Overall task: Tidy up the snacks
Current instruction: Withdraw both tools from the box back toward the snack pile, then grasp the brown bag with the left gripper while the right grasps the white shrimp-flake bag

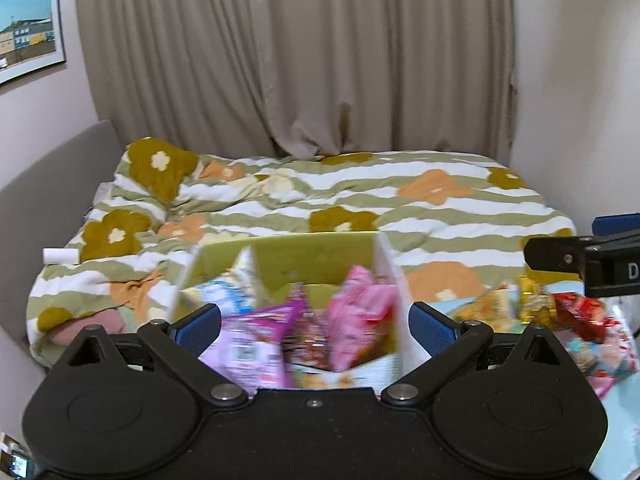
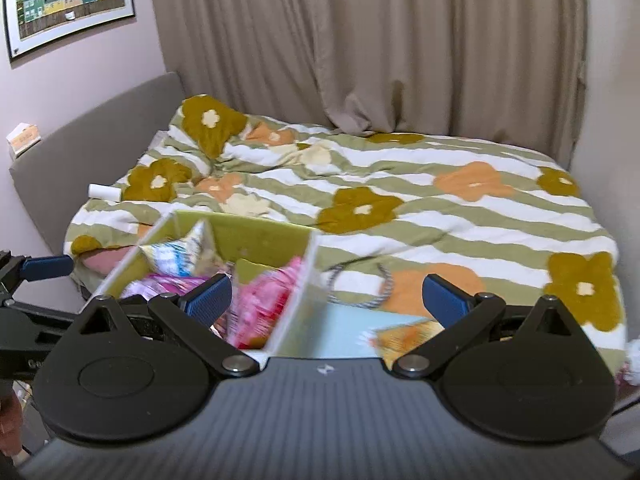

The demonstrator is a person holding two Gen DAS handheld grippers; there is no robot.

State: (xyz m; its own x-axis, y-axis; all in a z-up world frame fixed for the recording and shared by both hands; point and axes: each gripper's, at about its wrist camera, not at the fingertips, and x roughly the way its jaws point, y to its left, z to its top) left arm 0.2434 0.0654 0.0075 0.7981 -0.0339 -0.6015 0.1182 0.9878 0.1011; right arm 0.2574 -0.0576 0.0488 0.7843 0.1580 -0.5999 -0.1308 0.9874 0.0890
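A green and white divided box (image 1: 316, 258) stands in front of me, holding purple (image 1: 260, 344) and pink (image 1: 360, 320) snack packs. My left gripper (image 1: 316, 326) is open just above the box, nothing between its blue pads. Loose snack packs (image 1: 560, 312) lie to the right on a pale blue surface. In the right wrist view the same box (image 2: 256, 236) sits at lower left, and my right gripper (image 2: 326, 300) is open over its right wall, empty. An orange snack pack (image 2: 404, 336) lies on the pale blue surface below it.
A bed with a flower-patterned duvet (image 2: 400, 184) fills the space behind the box, with curtains (image 1: 300, 52) beyond. A grey headboard (image 2: 92, 152) runs along the left. A striped cord (image 2: 360, 280) lies on the duvet. The other gripper's fingers (image 2: 48, 266) show at the left edge.
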